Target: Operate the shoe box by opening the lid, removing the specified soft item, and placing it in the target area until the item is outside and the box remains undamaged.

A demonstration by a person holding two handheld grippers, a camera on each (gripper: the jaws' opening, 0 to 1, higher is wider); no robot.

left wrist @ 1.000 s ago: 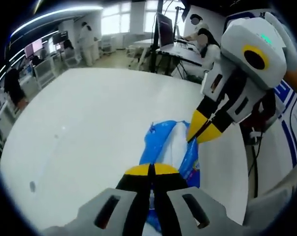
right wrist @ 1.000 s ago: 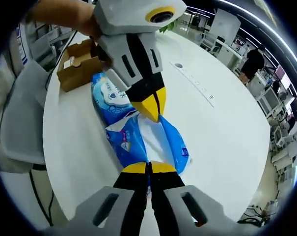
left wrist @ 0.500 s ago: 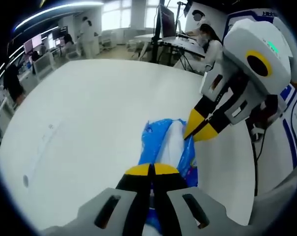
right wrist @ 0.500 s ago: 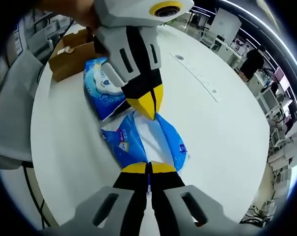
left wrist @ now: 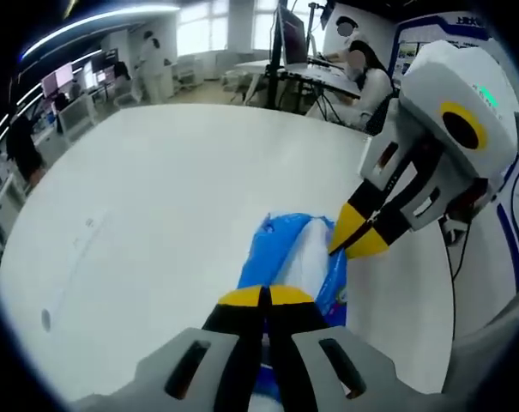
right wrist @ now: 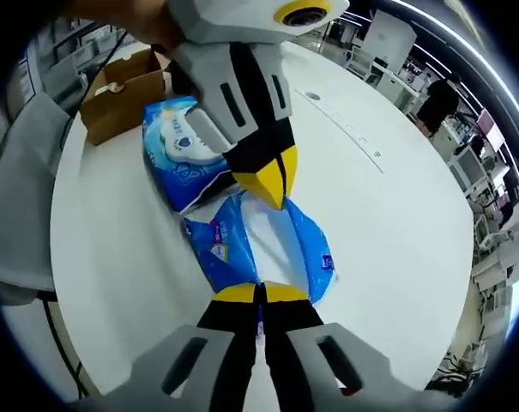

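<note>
Soft blue pack (right wrist: 268, 245), the item we take for the one meant, lies on the white table (left wrist: 173, 206) clear of the open cardboard box (right wrist: 122, 90), with a second blue pack (right wrist: 178, 159) just beside it on the box side. We judge the removal done and the placing step in hand: both of our tools grip the pack at opposite ends. Our left gripper (left wrist: 263, 296) has its yellow tips pressed together on the near end of the pack in the left gripper view, and our right gripper (right wrist: 261, 292) is pinched on the other end in the right gripper view, each tool showing in the other's view with tips down on the plastic. Next, we think, calls for laying the pack flat in the target area and then letting go of one end at a time, without dragging the film. Print on the pack shows white lettering and a small picture panel, but we cannot read any brand; the box carries a pale label, too small to read.
</note>
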